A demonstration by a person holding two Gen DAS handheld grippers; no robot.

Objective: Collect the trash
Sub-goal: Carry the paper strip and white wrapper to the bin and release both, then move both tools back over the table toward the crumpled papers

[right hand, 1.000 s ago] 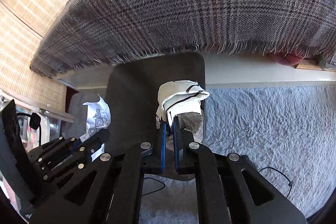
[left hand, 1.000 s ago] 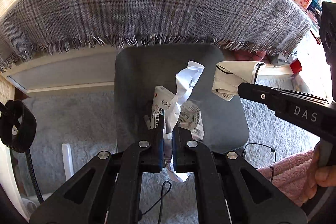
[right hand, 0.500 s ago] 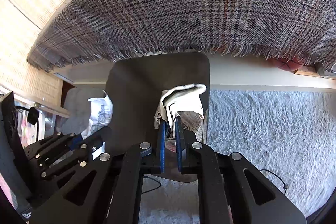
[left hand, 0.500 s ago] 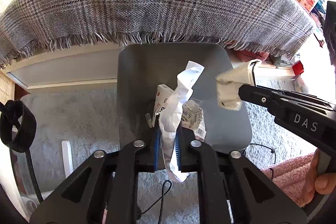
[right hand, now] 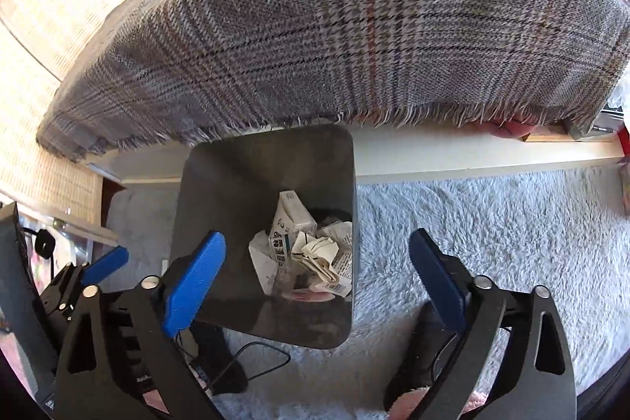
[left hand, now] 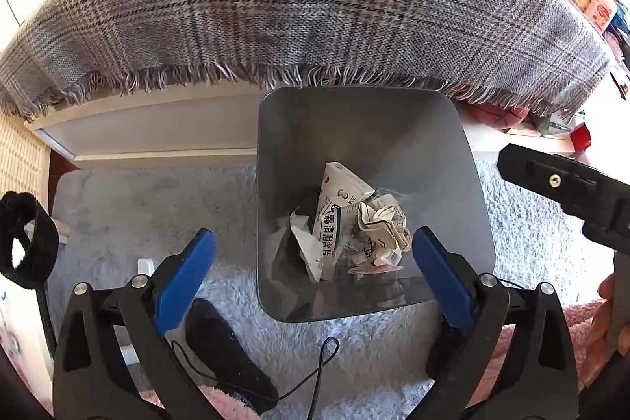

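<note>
Both grips just let go! The left gripper (left hand: 313, 247) and right gripper (right hand: 317, 254) show jaws opening wide with nothing between them; the twisted paper strip (left hand: 305, 243) and crumpled wrapper (left hand: 382, 227) now lie in the grey bin (left hand: 354, 128) beside the medicine box (left hand: 334, 211).

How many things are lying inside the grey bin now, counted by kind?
Printed carton: 1
Crumpled paper wad with black lines: 1
Torn white paper: 1
Barcode wrapper: 1
Total: 4 that can be told apart in the grey bin; smaller scraps underneath are unclear.
</note>
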